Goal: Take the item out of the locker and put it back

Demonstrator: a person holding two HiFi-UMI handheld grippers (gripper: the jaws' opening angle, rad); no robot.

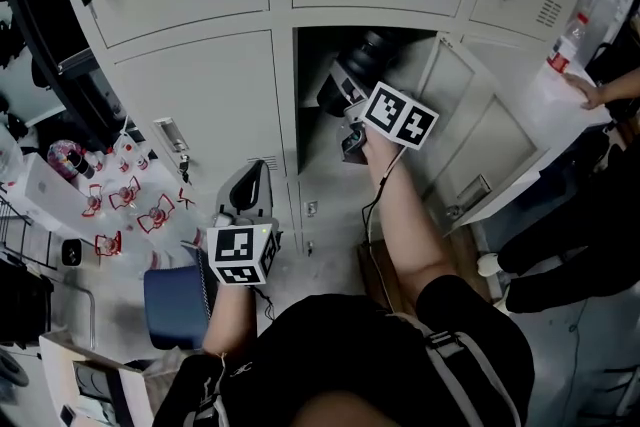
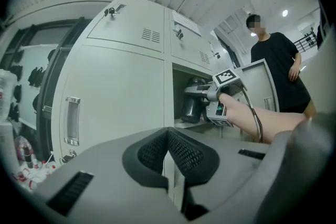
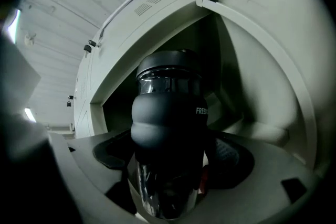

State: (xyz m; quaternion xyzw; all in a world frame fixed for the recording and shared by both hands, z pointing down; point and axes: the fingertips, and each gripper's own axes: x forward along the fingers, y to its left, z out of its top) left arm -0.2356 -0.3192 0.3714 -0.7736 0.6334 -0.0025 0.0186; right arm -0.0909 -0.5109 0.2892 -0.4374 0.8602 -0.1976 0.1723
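– Holding anything with the right gripper (image 3: pixel 169 176)?

– Yes; closed firmly on a black flask (image 3: pixel 169 113), with one jaw at each side of its lower part of shiny steel; gripping just below the thick black sleeve with white print, cut off and not possible to read whole.

– And where to find this flask?

– In the mouth of the open locker compartment (image 1: pixel 318 50), just under the row of shut doors with keys; seen about upright from the left gripper view, with the dark lid on top; not possible to tell whether resting on the compartment floor or lifted off it.

– And the compartment door (image 1: pixel 480 150)?

– Swung open to the right, apart from the flask.

– Now the left gripper (image 2: pixel 168 136); carrying something?

– No; shut completely, with the black ribbed pads (image 2: pixel 149 152) pressed together and nothing between them; held low and to the left, in front of a shut locker door (image 1: pixel 200 105) with a metal handle; well apart from the flask.

– Anything else to mention around?

– Only little; a person in a black shirt (image 2: pixel 278 60) standing at the far right, beside the open door; also a blue bin (image 1: pixel 172 305) on the floor at the near left, just beside the left gripper in the head view.
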